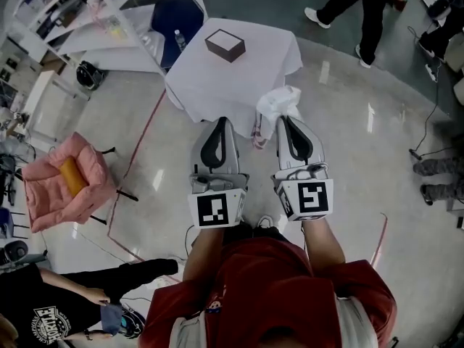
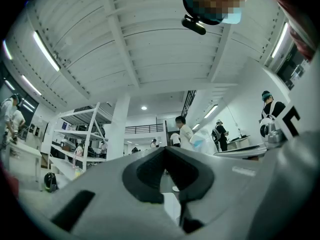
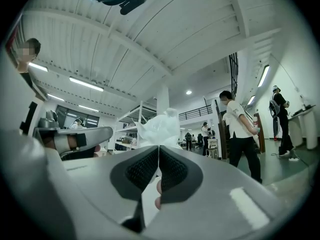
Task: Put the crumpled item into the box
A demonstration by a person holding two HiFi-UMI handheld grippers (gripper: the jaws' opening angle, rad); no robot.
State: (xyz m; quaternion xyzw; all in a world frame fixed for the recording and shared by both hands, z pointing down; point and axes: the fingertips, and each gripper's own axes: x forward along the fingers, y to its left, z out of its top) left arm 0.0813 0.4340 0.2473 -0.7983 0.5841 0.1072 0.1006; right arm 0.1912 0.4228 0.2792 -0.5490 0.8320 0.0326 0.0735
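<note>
Standing at a white-draped table (image 1: 205, 89), we hold the crumpled item (image 1: 279, 101), a white, filmy wad, in the air just past the near edge of the cloth. The right gripper (image 1: 284, 120) has its jaws pressed together on the wad's near end. The left gripper (image 1: 220, 122) rides beside it with its jaws closed on nothing.

The box (image 1: 225, 45), dark outside and pale within, sits open on the far part of the table, well apart from the wad and ahead to our left.

The hold looks to us like a pinch on a thin fold only. Most of the wad billows free beyond the jaw tips, so a quick swing could tug that fold loose and drop the item on the cloth or the floor. The wad also seems about as broad as the box mouth. Let go off-centre, it may drape over the rim, and a low approach could nudge the box along the cloth.

The wad's long axis runs in line with the right gripper, and its free end points away from us toward the table.
</note>
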